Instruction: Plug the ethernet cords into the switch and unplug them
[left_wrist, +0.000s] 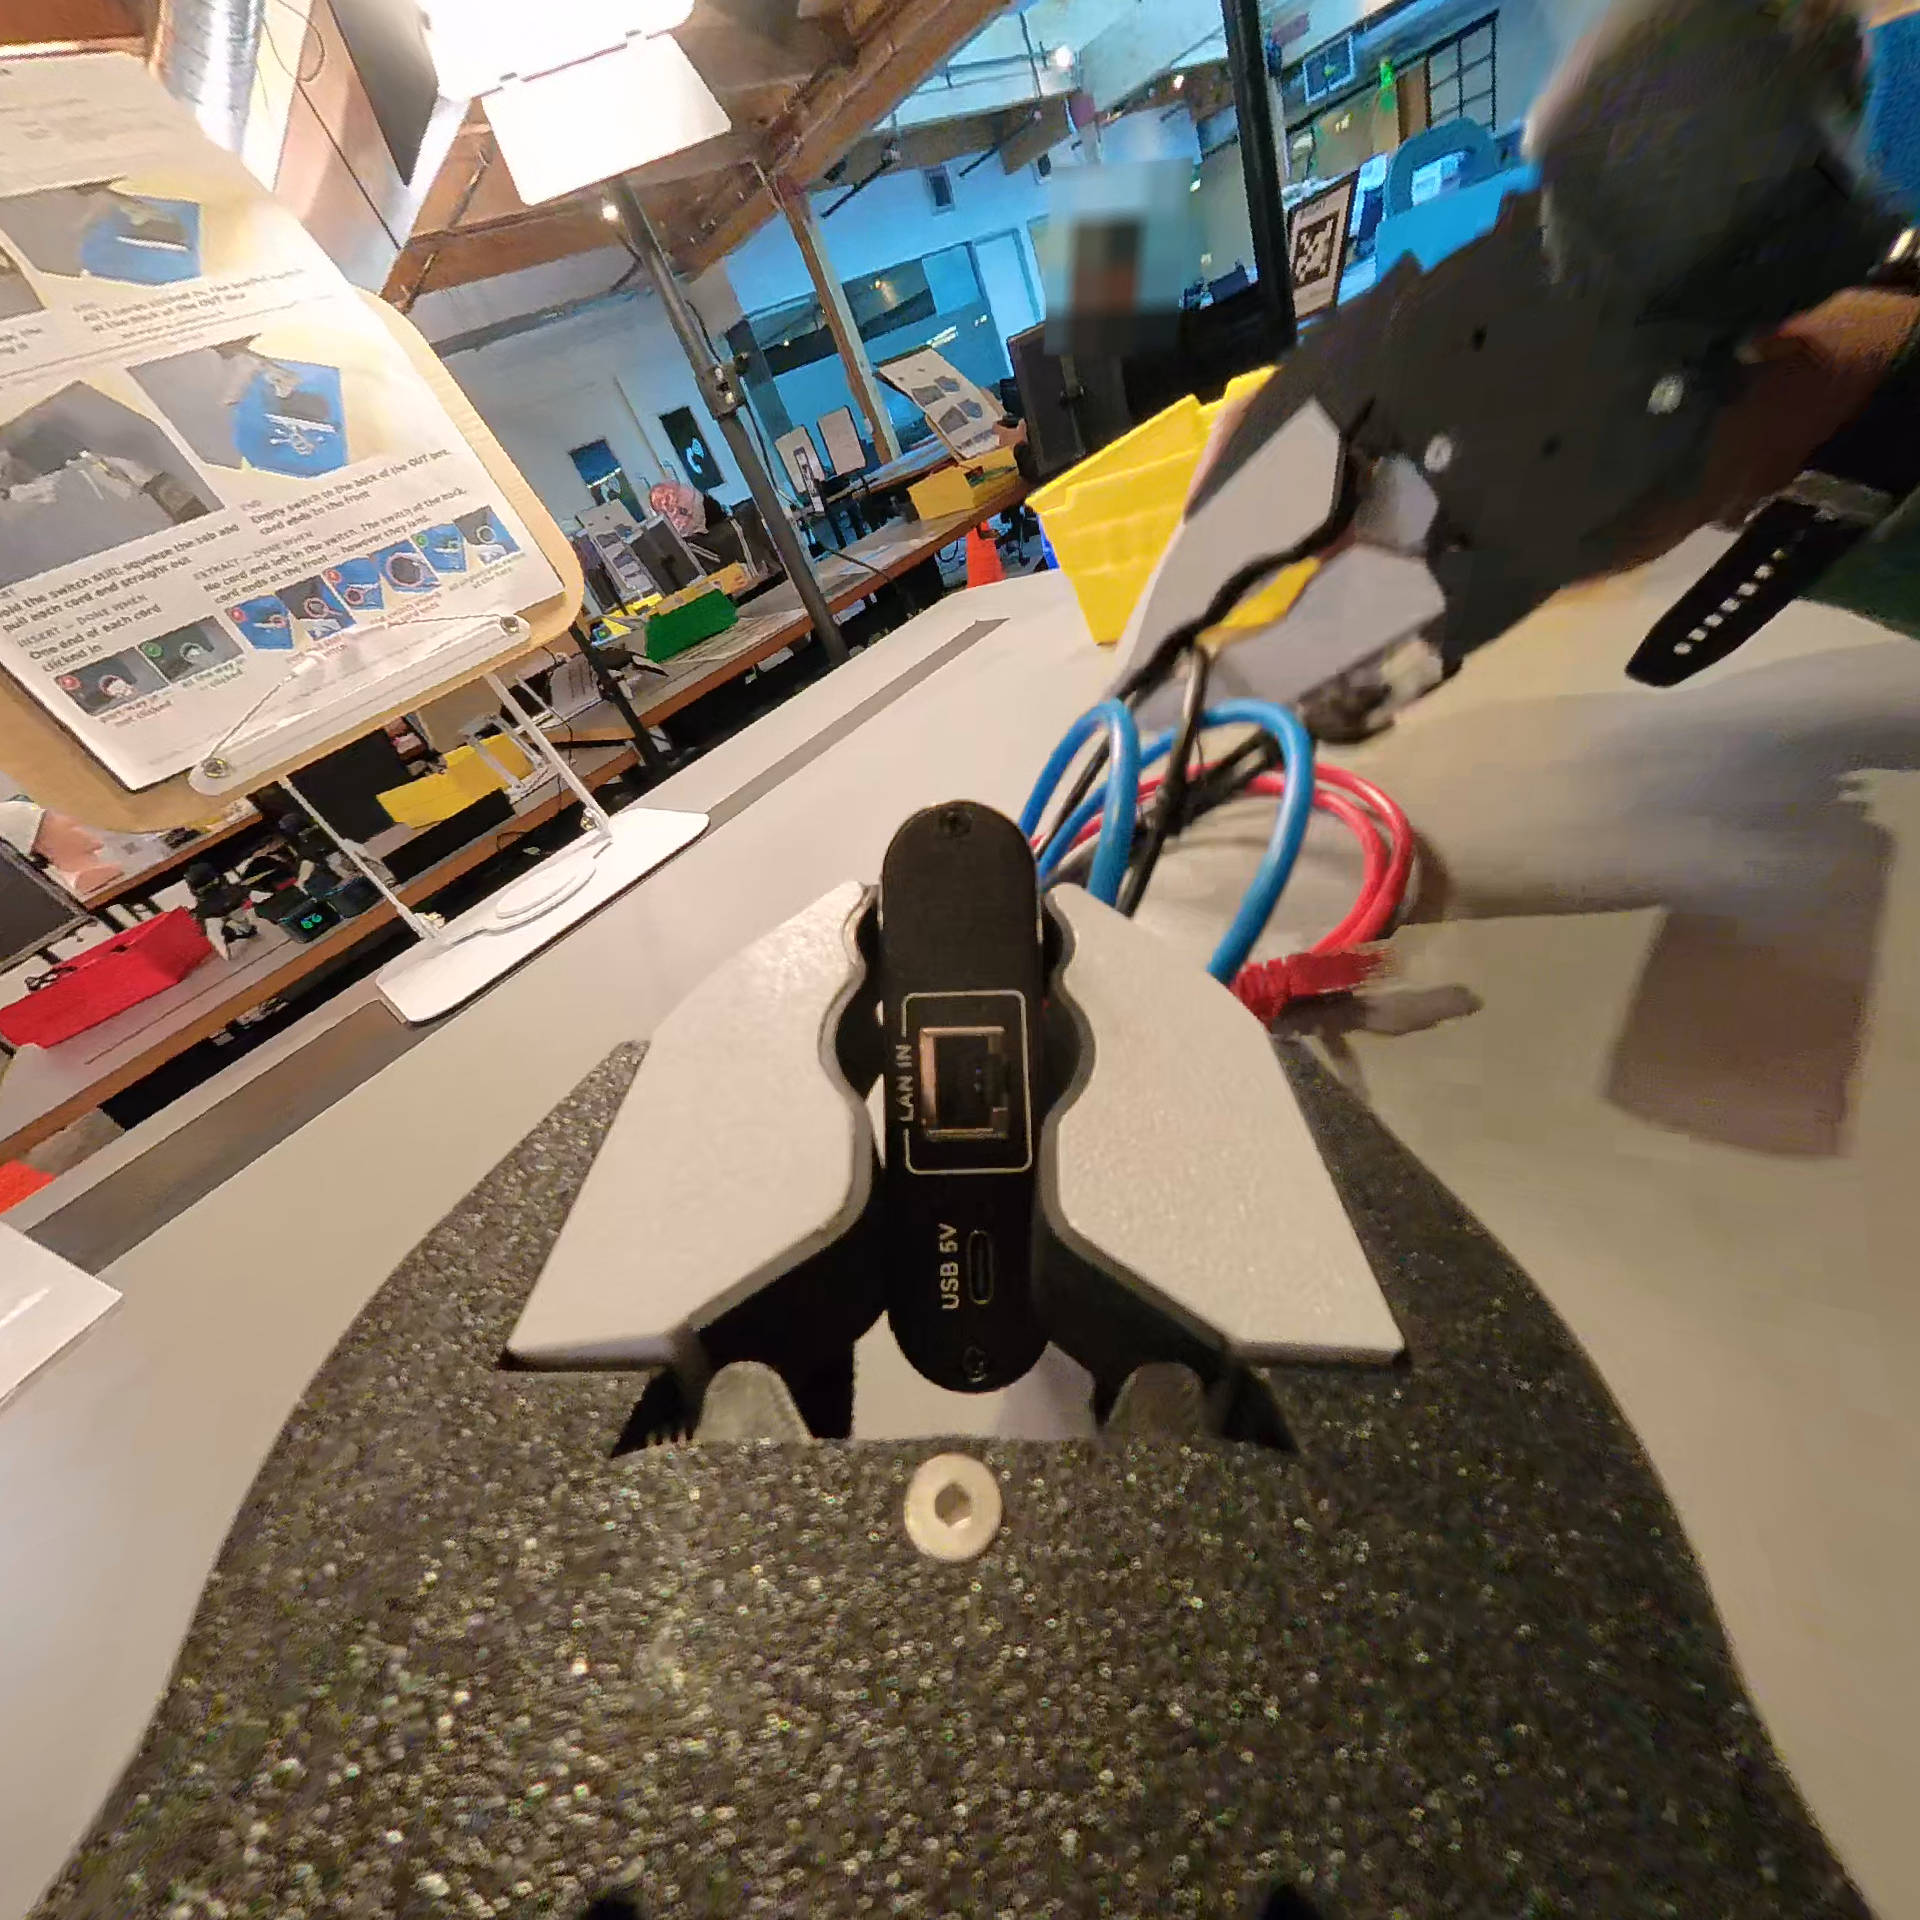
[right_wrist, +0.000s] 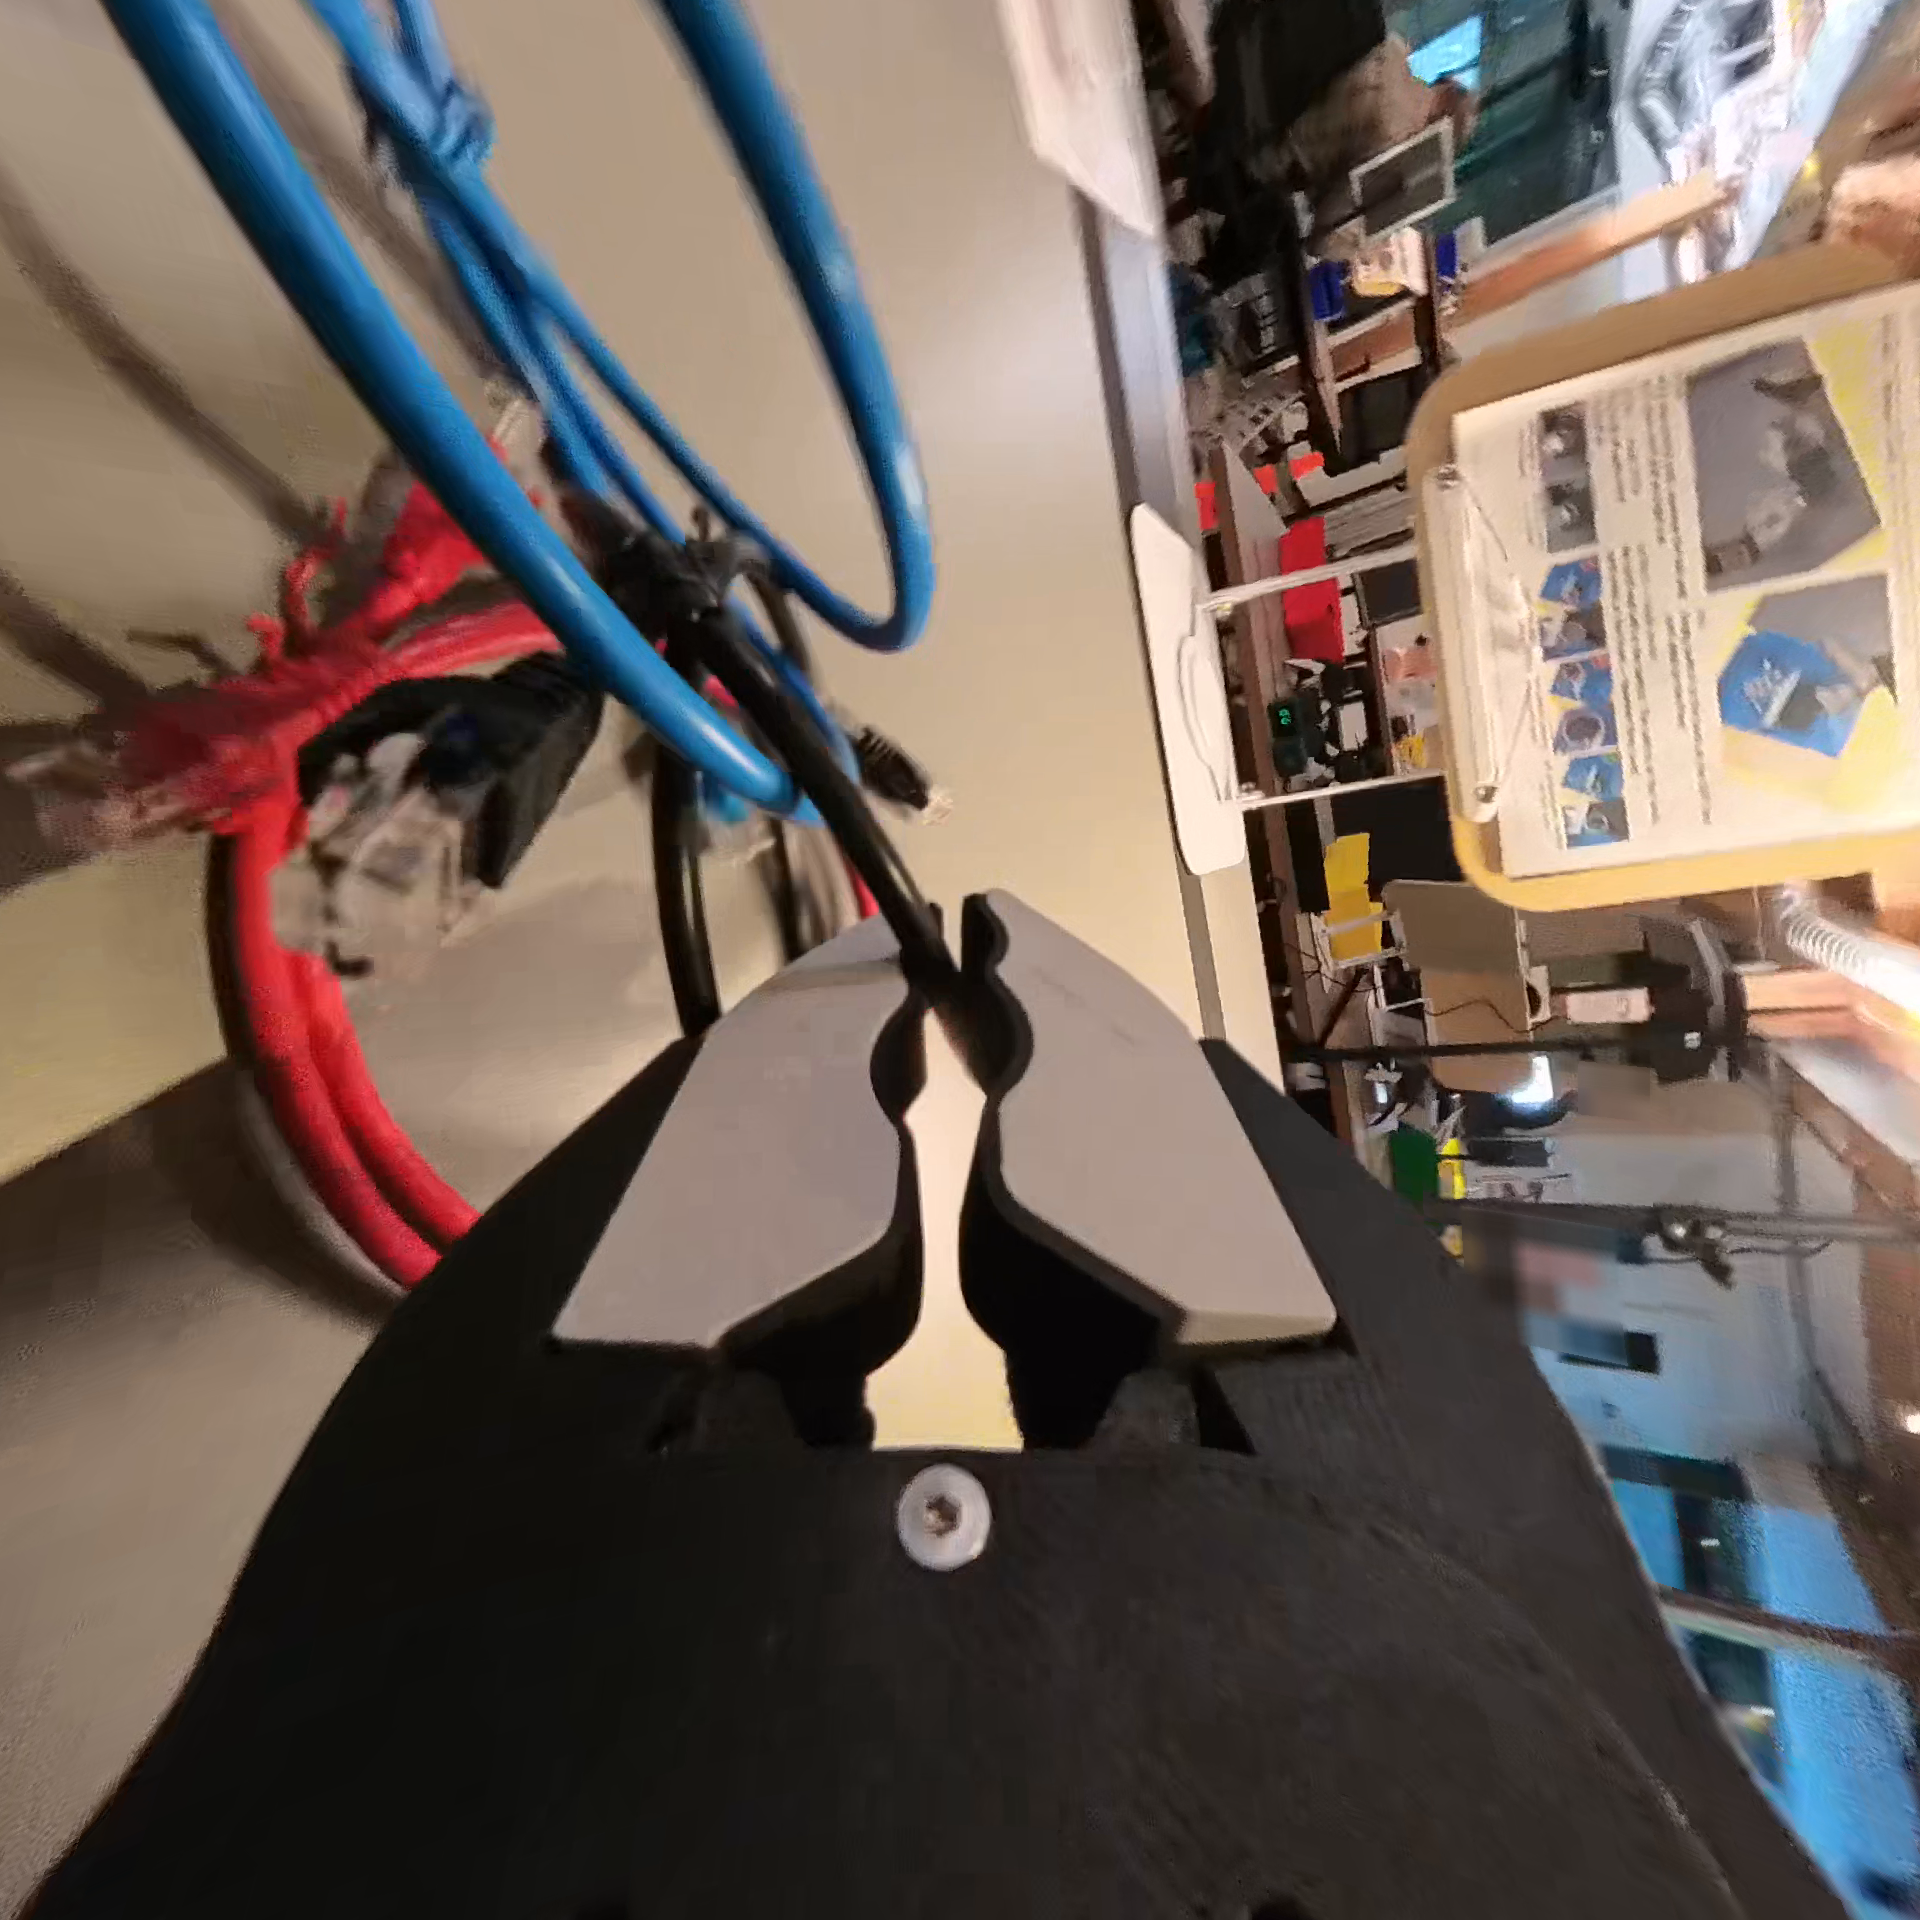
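My left gripper (left_wrist: 958, 914) is shut on a small black switch (left_wrist: 961, 1091), held upright with its end ports facing the camera. Behind it, a tangle of blue (left_wrist: 1262, 831), red (left_wrist: 1371, 862) and black ethernet cords lies on the grey table. My right gripper (left_wrist: 1174, 655) hangs over that tangle at the upper right. In the right wrist view it (right_wrist: 951, 935) is shut on a black cord (right_wrist: 821, 769) and lifts the bundle; blue loops (right_wrist: 436, 416), red cords (right_wrist: 312, 1049) and clear plugs (right_wrist: 384, 842) hang from it.
A yellow bin (left_wrist: 1132, 520) stands behind the cords. An instruction sheet on a board (left_wrist: 208, 499) with a white stand (left_wrist: 540, 914) is at the left, also in the right wrist view (right_wrist: 1683, 592). Other workbenches lie beyond the table edge. One gripper's finger ends stand about 15 cm off the other's.
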